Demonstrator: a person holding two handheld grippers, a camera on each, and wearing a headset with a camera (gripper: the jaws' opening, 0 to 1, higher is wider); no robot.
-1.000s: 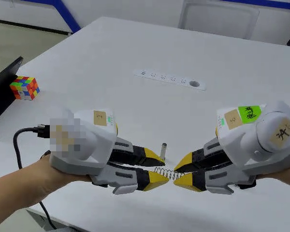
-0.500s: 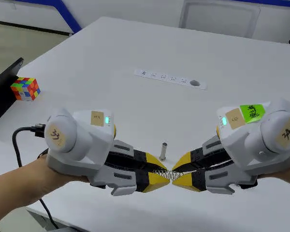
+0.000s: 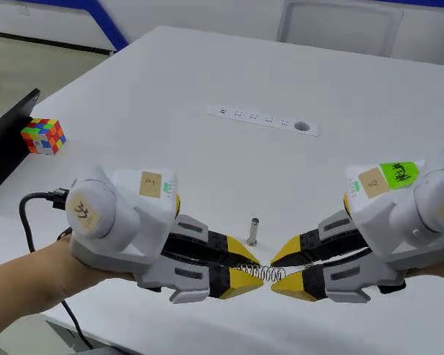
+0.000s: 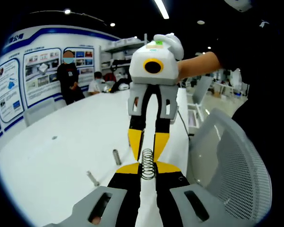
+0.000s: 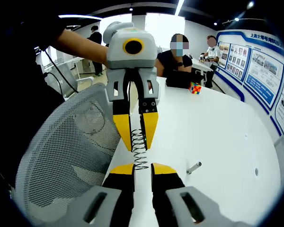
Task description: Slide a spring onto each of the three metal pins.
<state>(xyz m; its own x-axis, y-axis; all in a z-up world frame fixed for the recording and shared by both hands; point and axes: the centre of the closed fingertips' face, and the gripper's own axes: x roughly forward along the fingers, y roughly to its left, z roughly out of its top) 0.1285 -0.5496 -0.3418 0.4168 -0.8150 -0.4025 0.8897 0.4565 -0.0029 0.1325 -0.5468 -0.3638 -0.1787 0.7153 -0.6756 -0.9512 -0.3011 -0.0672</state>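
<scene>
A small steel spring (image 3: pixel 265 273) hangs level above the white table's front edge, stretched between my two grippers. My left gripper (image 3: pixel 250 270) is shut on its left end and my right gripper (image 3: pixel 281 272) on its right end. In the left gripper view the spring (image 4: pixel 147 165) rises from my own jaws toward the right gripper (image 4: pixel 148 153). In the right gripper view the spring (image 5: pixel 139 153) runs to the left gripper (image 5: pixel 137 146). One short metal pin (image 3: pixel 253 231) stands upright just behind the tips. Two pins (image 4: pixel 116 157) (image 4: pixel 92 178) appear on the table, and one pin (image 5: pixel 194 167) beside my right jaws.
A white power strip (image 3: pixel 263 120) lies flat mid-table. A colour cube (image 3: pixel 44 135) sits at the left edge beside a dark panel (image 3: pixel 7 140). A black cable (image 3: pixel 26 222) trails from the left gripper. A mesh chair (image 4: pixel 236 161) stands by the table; people stand behind.
The right gripper has drawn a little right and down, so more of the spring shows between the tips than half a second ago. The left gripper has barely moved.
</scene>
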